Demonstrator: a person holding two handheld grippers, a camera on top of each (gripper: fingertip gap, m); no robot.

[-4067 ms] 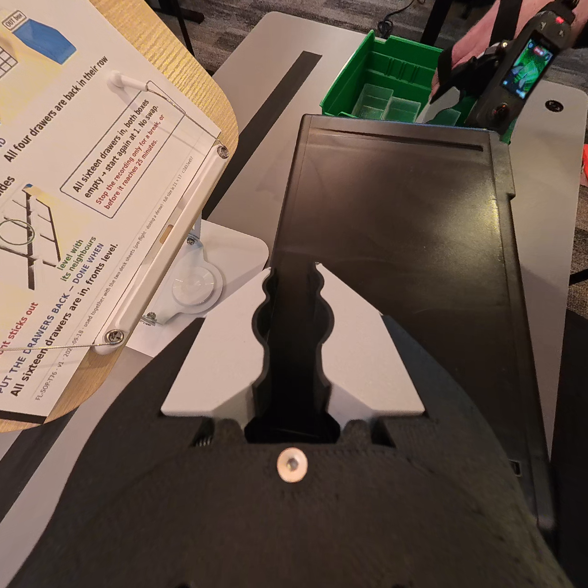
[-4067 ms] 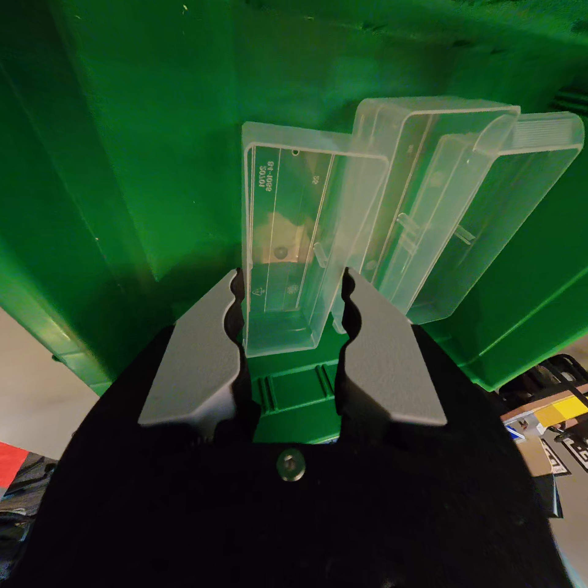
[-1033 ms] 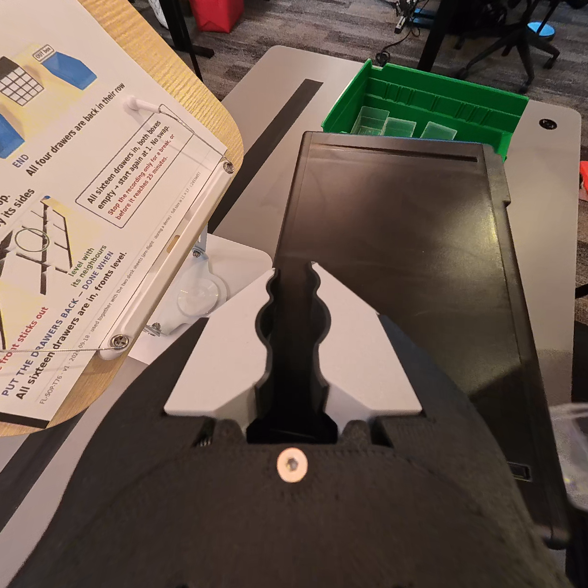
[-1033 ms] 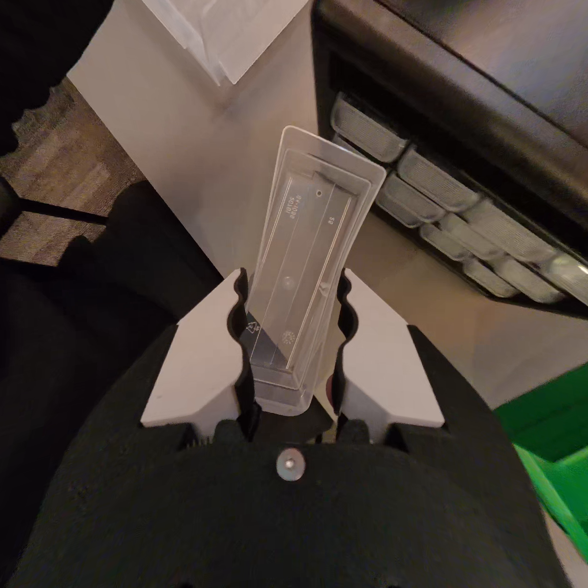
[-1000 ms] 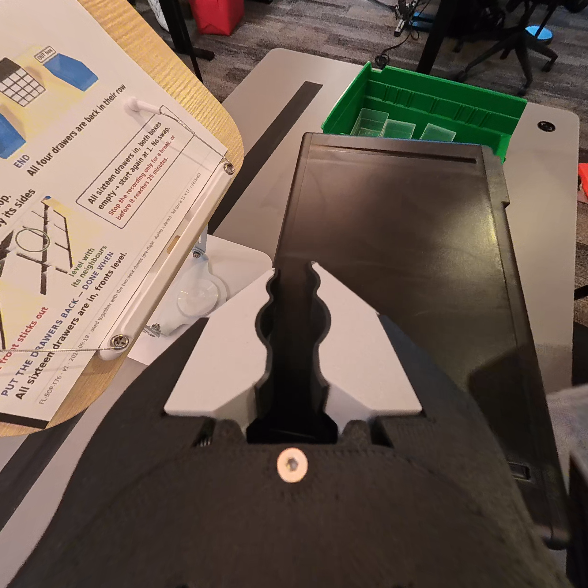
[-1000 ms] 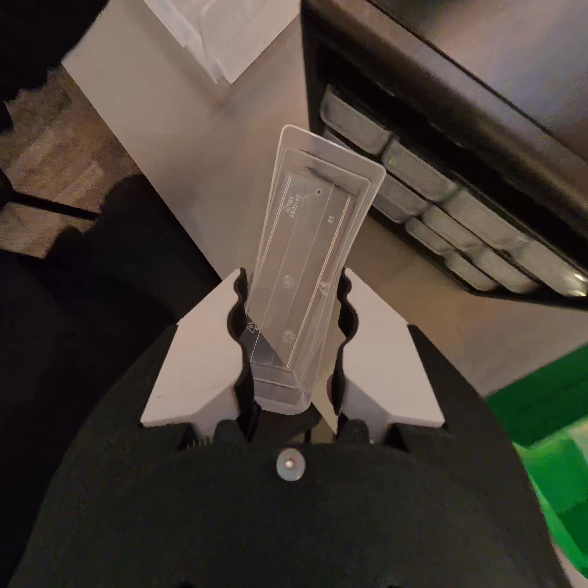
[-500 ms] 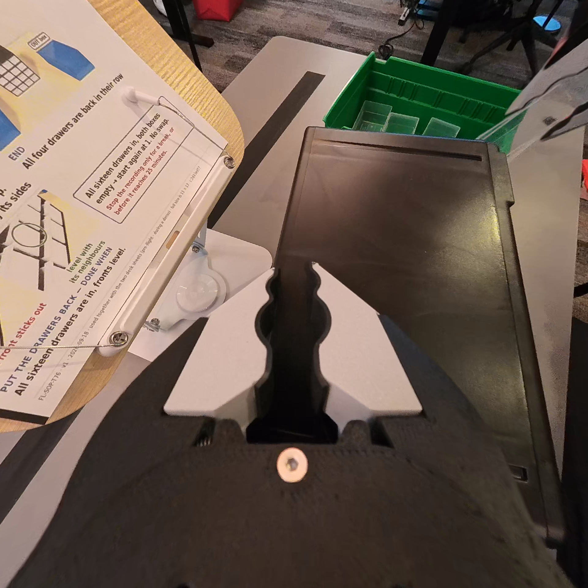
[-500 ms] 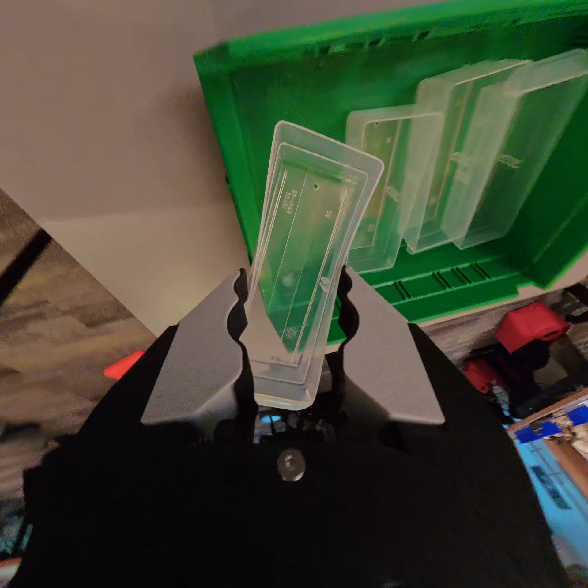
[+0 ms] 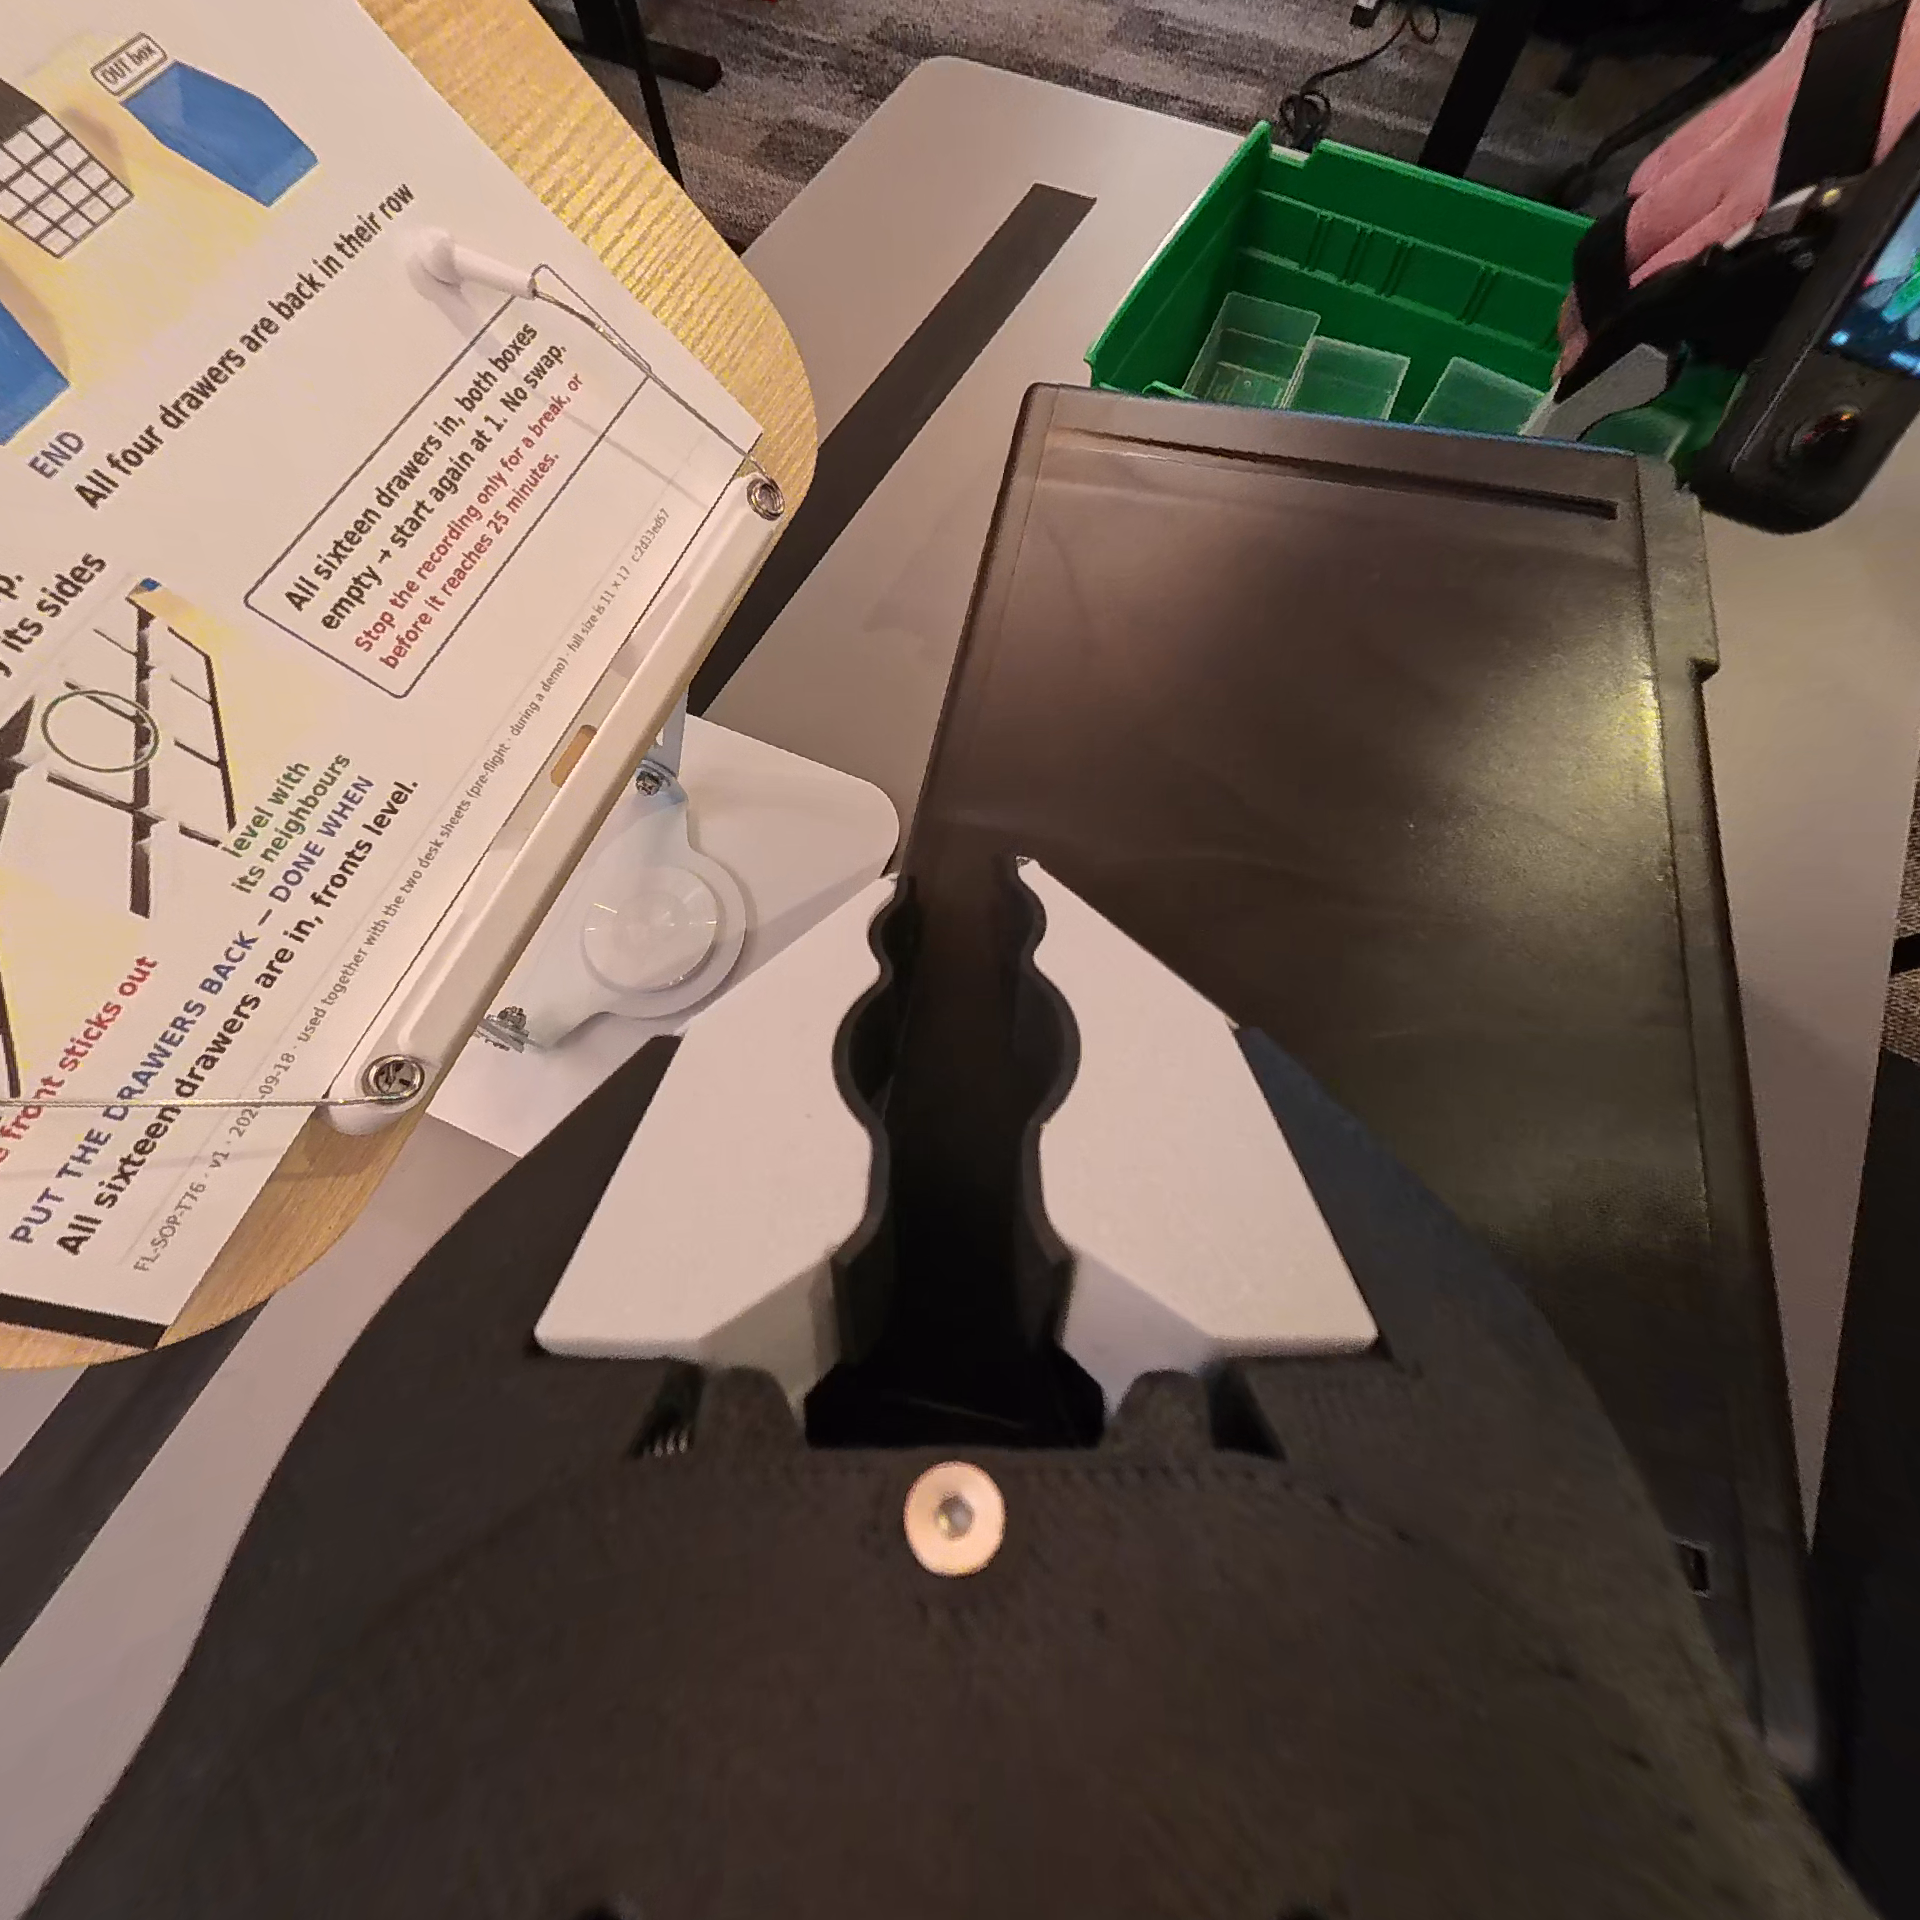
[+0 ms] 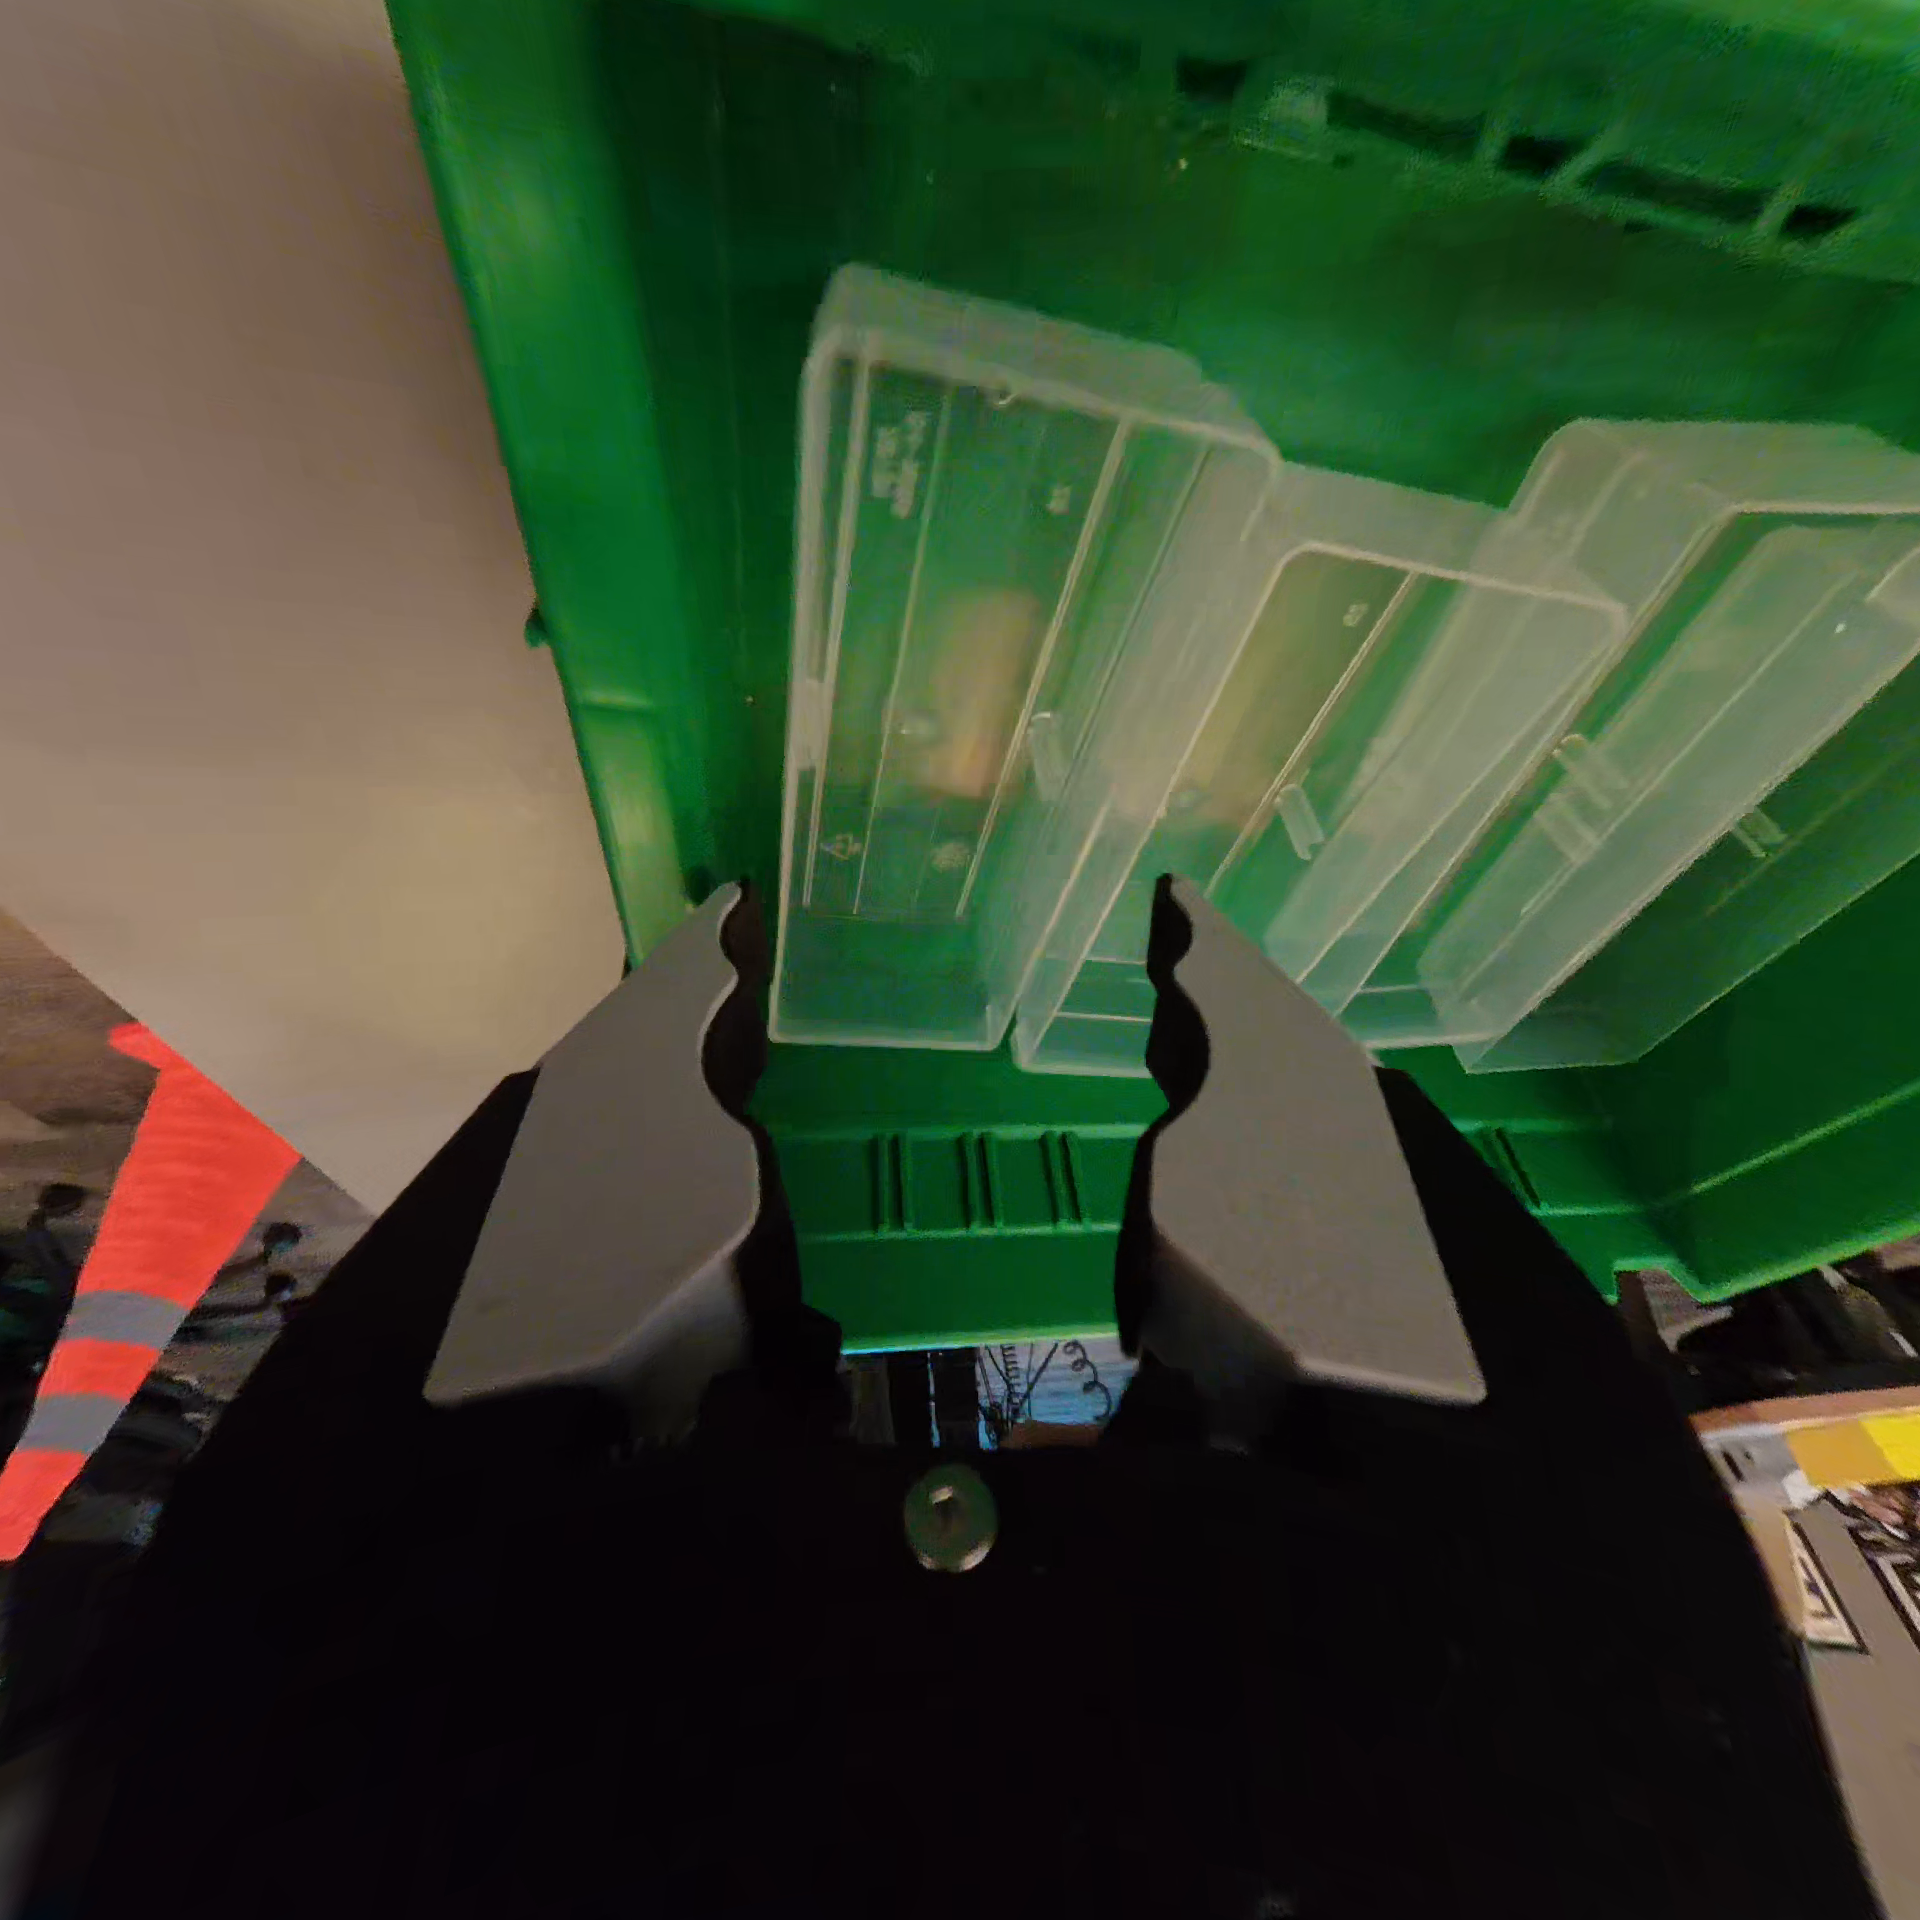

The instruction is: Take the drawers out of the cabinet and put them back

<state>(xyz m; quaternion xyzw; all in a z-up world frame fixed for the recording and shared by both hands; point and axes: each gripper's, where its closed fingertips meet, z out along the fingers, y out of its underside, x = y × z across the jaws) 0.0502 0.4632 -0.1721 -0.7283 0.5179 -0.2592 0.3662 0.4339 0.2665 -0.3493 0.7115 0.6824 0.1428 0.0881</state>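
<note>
Four clear plastic drawers (image 10: 914, 665) lie side by side in the green plastic bin (image 10: 644, 416), filling the upper right of our right wrist view. Our right tongs (image 10: 951, 904) are spread wide and empty, just short of the leftmost drawer's near end. Our left tongs (image 9: 961, 873), a narrow gap between the fingers, grip nothing above the black plastic cabinet (image 9: 1351, 779) on the grey surface (image 9: 894, 260); a laminated instruction sheet (image 9: 239, 582) fills the upper left.
</note>
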